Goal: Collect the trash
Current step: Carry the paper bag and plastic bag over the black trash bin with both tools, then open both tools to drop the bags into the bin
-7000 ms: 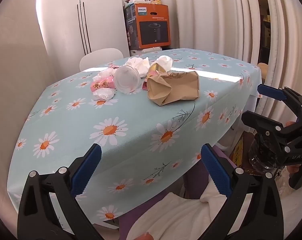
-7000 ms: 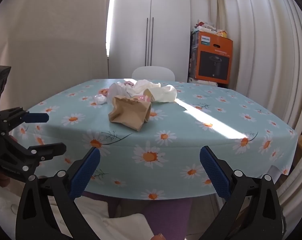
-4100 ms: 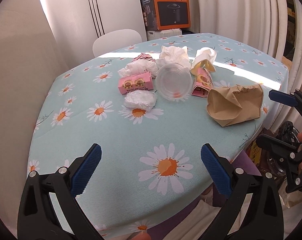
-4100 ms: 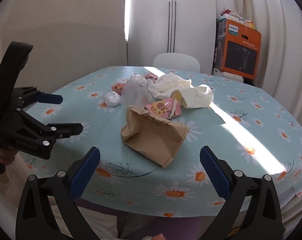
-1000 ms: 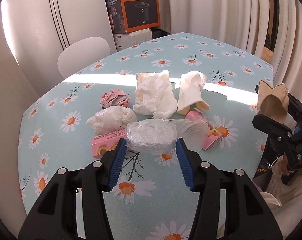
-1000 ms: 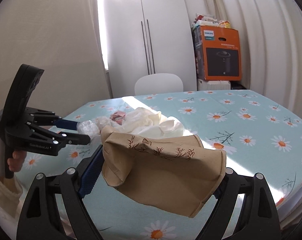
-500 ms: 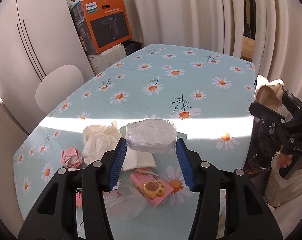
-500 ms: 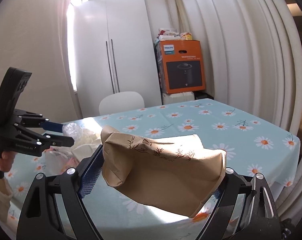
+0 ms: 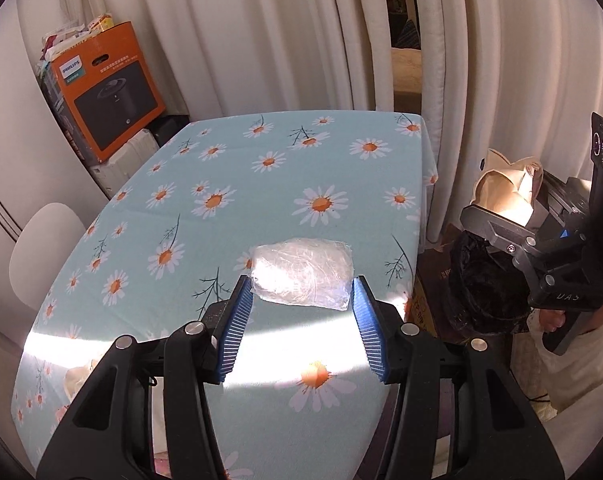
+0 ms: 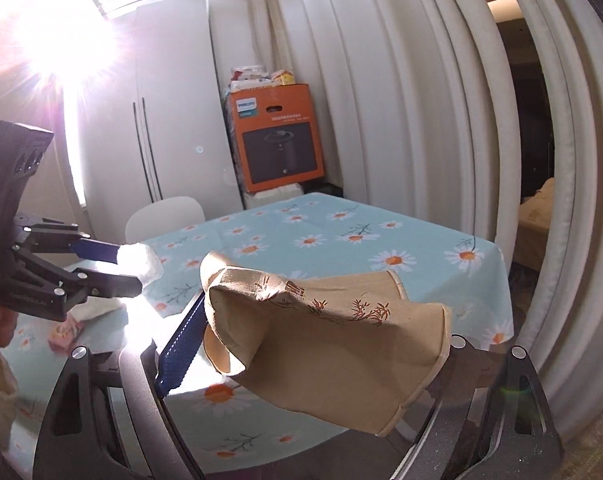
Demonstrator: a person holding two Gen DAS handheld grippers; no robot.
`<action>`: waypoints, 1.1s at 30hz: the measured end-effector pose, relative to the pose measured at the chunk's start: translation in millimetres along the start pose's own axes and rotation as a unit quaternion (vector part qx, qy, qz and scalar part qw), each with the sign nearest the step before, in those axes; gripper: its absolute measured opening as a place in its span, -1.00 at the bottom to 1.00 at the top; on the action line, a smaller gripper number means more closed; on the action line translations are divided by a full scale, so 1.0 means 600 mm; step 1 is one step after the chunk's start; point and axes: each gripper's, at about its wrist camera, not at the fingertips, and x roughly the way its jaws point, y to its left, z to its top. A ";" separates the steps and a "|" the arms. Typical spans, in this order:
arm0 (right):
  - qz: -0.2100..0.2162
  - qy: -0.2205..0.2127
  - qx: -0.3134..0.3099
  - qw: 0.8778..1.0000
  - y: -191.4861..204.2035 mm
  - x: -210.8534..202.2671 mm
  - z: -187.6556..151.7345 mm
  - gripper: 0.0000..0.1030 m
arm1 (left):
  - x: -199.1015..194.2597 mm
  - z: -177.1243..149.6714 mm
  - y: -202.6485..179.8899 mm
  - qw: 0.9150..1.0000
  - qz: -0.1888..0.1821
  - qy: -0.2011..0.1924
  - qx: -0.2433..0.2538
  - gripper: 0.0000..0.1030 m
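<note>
Crumpled clear plastic wrap (image 9: 300, 275) is clamped between the blue pads of the left tool (image 9: 301, 326) and held above the daisy-print table (image 9: 237, 184). A creased brown paper bag (image 10: 325, 332) is pinched in the right tool (image 10: 317, 364), beside the table's edge, above a black-lined bin (image 9: 481, 284).

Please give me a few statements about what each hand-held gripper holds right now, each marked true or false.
1. The left hand-held gripper grips a clear plastic wad. True.
2. The right hand-held gripper is open. False: it is shut on a paper bag.
3. The paper bag lies on the table. False: it is held in the air.
4. An orange box stands behind the table. True.
</note>
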 end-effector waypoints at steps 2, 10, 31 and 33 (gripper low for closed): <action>-0.024 0.000 0.003 1.000 -0.028 -0.014 -0.005 0.60 | 0.011 0.017 -0.028 1.000 -0.020 -0.003 0.016 0.01; -0.111 0.012 0.025 0.993 -0.144 -0.084 -0.043 0.60 | 0.054 0.069 -0.159 0.992 -0.094 -0.002 0.087 0.01; -0.261 0.116 0.122 0.951 -0.377 -0.122 -0.215 0.61 | 0.190 0.132 -0.453 0.938 -0.220 0.062 0.262 0.04; -0.263 0.131 0.132 0.947 -0.389 -0.118 -0.232 0.71 | 0.200 0.138 -0.459 0.940 -0.213 0.054 0.260 0.37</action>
